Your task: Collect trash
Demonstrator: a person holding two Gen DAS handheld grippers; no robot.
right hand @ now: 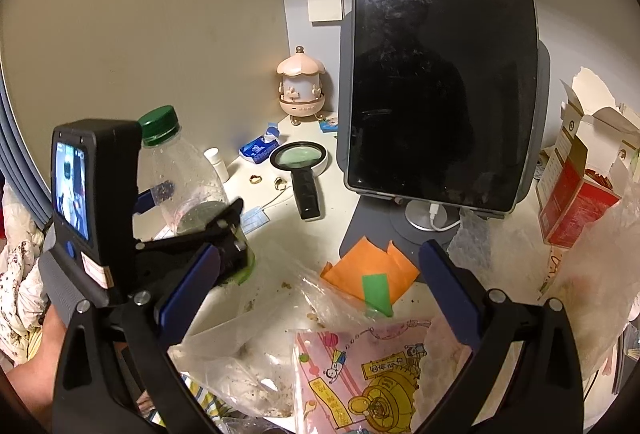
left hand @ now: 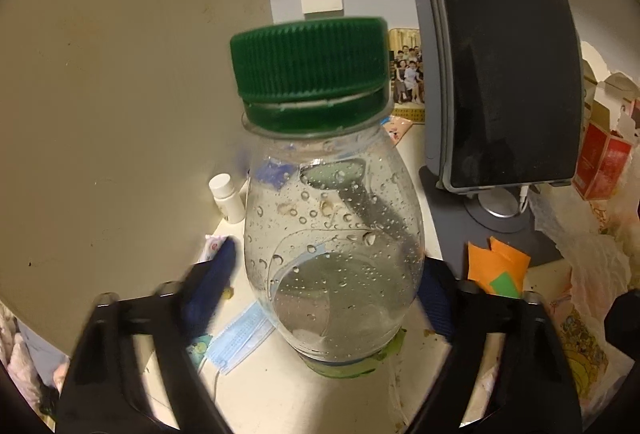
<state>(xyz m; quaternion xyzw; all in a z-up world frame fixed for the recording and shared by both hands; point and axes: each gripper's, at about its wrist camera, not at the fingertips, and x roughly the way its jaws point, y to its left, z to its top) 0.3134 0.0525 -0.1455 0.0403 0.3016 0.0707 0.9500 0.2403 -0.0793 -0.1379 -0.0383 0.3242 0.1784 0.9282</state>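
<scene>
Bottle (left hand: 334, 234) first: a clear plastic one with a green ribbed cap (left hand: 310, 64), wet with droplets inside and apparently empty, stands upright on the pale desk (left hand: 280, 386) and fills the centre of the left wrist view. The left gripper (left hand: 320, 298) brackets its lower body, blue pads at 9 and 3 o'clock of it. The right pad looks to be against the plastic; the left pad (left hand: 208, 286) is blurred, so contact there cannot be told.

From the right wrist view, the same bottle sits at about 9 o'clock, with the left gripper's black body and small lit screen (right hand: 70, 190) just in front of it. The right gripper (right hand: 316, 298) hangs with its jaws wide apart and nothing between the pads; below it lie a clear plastic bag (right hand: 248, 354) with crumbs, a pink cartoon-printed wrapper (right hand: 360, 374) and orange paper (right hand: 372, 270) with a green strip.

A blue face mask (left hand: 240, 338) lies on the desk at 7 o'clock of the bottle. A small white pill bottle (left hand: 226, 198) stands at its 10 o'clock. Beyond it lies a black-handled magnifying glass (right hand: 300, 166). A dark tablet on a stand (right hand: 440, 94) rises at 1 o'clock, a torn red and white carton (right hand: 576, 190) at 3 o'clock, and a pink carousel ornament (right hand: 300, 86) sits in the far corner.
</scene>
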